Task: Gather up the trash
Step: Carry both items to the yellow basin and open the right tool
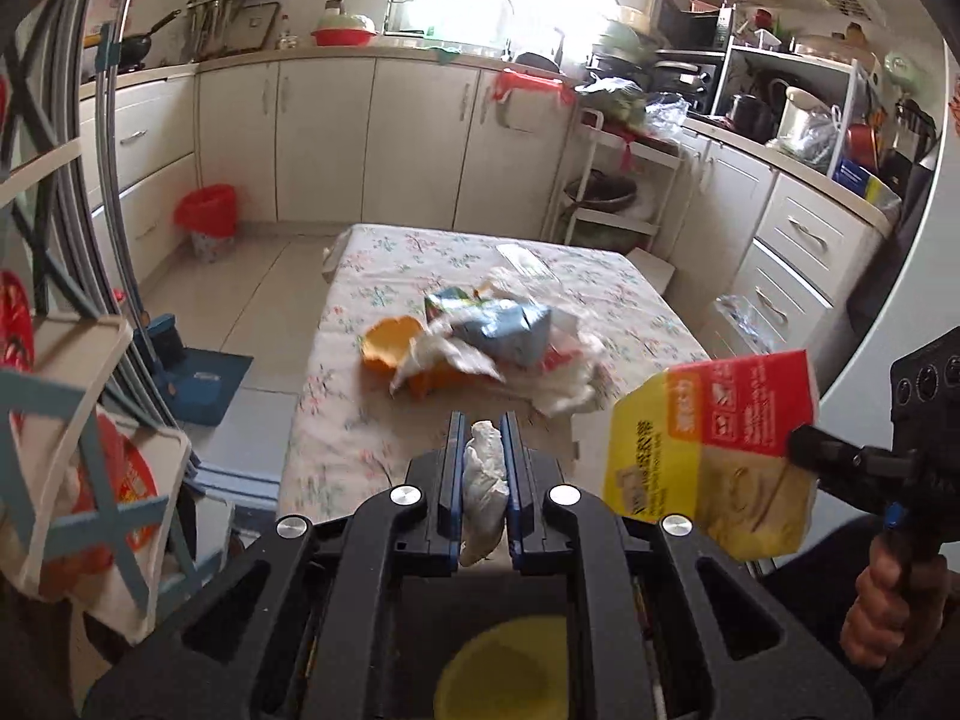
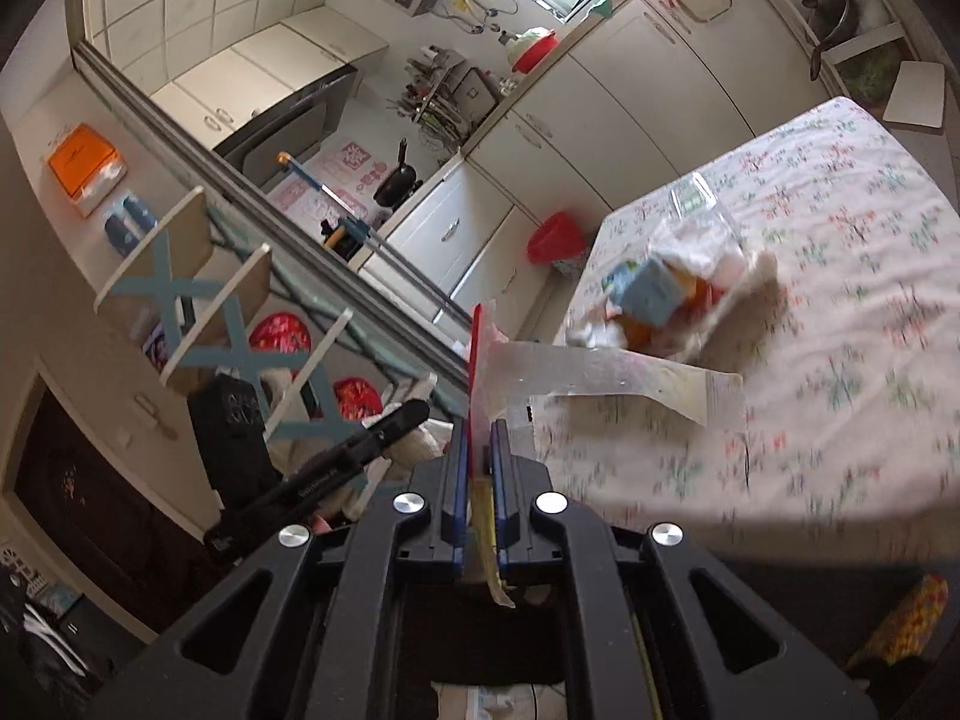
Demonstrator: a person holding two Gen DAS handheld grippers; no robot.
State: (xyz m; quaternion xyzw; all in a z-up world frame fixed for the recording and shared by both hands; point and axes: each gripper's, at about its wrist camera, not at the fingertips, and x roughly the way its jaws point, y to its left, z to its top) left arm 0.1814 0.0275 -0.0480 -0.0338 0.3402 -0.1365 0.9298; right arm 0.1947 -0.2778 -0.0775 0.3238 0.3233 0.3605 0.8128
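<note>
Claws: 2 | left claw [image 1: 485,450] clenched on 1 white tissue wad [image 1: 483,480] | right claw [image 2: 477,450] clenched on 1 red-yellow packet [image 1: 714,450] | trash pile [image 1: 480,342]: 1, on surface [image 1: 360,420], ahead of both claws | red bin [image 1: 207,219]: 1, on floor

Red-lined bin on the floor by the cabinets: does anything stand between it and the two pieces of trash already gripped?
Nothing visible does. The left gripper holds a white wad and the right gripper a yellow-red packet, both at the table's near end. Bare floor tiles lie between the table's left side and the bin.
</note>
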